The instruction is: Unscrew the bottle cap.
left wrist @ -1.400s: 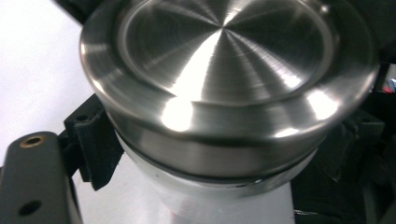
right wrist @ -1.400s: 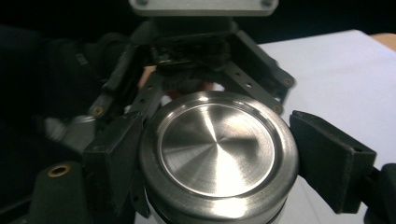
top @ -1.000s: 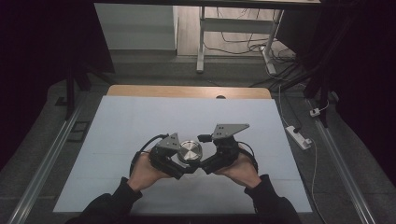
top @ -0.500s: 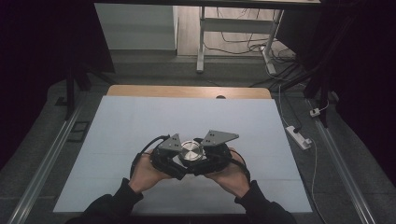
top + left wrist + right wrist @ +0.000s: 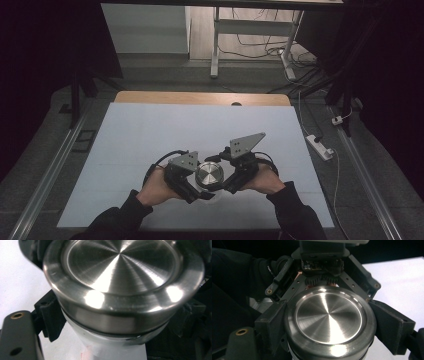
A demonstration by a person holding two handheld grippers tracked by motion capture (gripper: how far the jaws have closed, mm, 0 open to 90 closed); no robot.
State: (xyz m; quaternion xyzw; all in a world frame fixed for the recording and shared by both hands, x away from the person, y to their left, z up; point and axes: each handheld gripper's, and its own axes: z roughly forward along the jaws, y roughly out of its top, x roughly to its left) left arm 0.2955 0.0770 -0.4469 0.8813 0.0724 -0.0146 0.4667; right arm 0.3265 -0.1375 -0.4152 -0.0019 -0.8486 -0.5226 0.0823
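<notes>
A white jar [image 5: 112,347] with a brushed steel lid [image 5: 209,173] stands near the front of the table between both hands. My left gripper [image 5: 199,191] is shut on the jar's white body just under the lid [image 5: 120,277]; its ribbed pad [image 5: 51,320] presses the side. From the right, my right gripper [image 5: 226,183] has just been closing, and the lid [image 5: 329,317] now sits clamped between its two black jaws. The other gripper's body shows behind the lid in the right gripper view.
A pale sheet [image 5: 200,125] covers the table, with a wooden strip [image 5: 200,97] along its far edge. A power strip [image 5: 320,146] and cables lie on the floor at the right. Desk legs [image 5: 215,45] stand beyond the table.
My right gripper has moved left up to the jar and closed its jaws on the lid. The left gripper and the jar have stayed where they were.
</notes>
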